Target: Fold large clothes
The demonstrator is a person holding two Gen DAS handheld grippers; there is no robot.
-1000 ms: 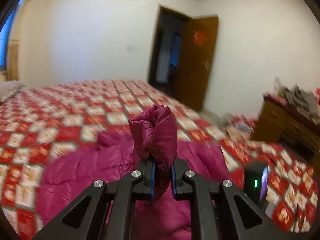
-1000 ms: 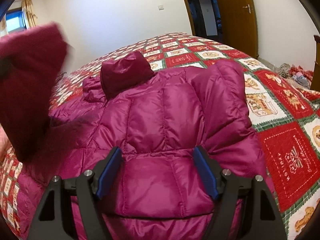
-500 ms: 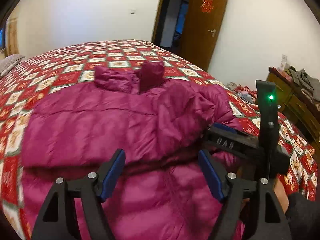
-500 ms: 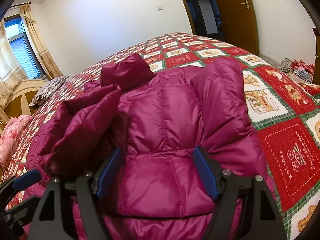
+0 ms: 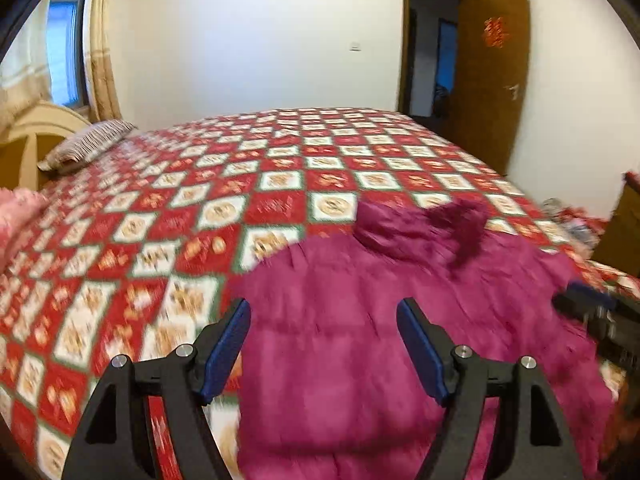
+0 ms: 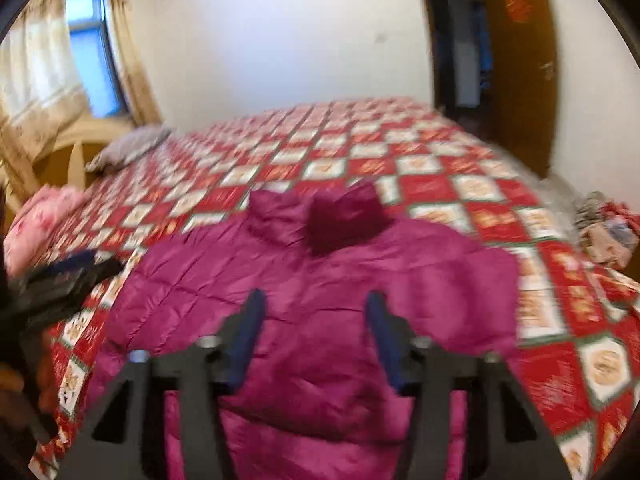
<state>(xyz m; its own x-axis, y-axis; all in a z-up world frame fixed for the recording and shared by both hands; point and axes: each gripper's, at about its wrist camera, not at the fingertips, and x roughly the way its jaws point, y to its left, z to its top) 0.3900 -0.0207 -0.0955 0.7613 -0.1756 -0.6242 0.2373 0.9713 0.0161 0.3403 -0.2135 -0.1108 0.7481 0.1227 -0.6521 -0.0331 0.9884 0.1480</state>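
In the left wrist view, the left gripper hangs wide open and empty above the magenta down jacket, which lies spread on the quilted bed with its sleeves folded in. In the right wrist view, the right gripper has just been closing, its jaws partly open with nothing visibly pinched; judging by this, the next fold needs both grippers to take the near hem.

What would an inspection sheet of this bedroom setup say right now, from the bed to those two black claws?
Surface: bed with red checked quilt.
Job's things: magenta puffer jacket lying on the quilt, sleeves folded in.
Clutter: striped pillow, pink bedding, clothes pile.
Grippers: left gripper open, empty; right gripper has just been closing, nothing gripped.
Cables: nothing seen.
Surroundings: open brown door, curtained window.
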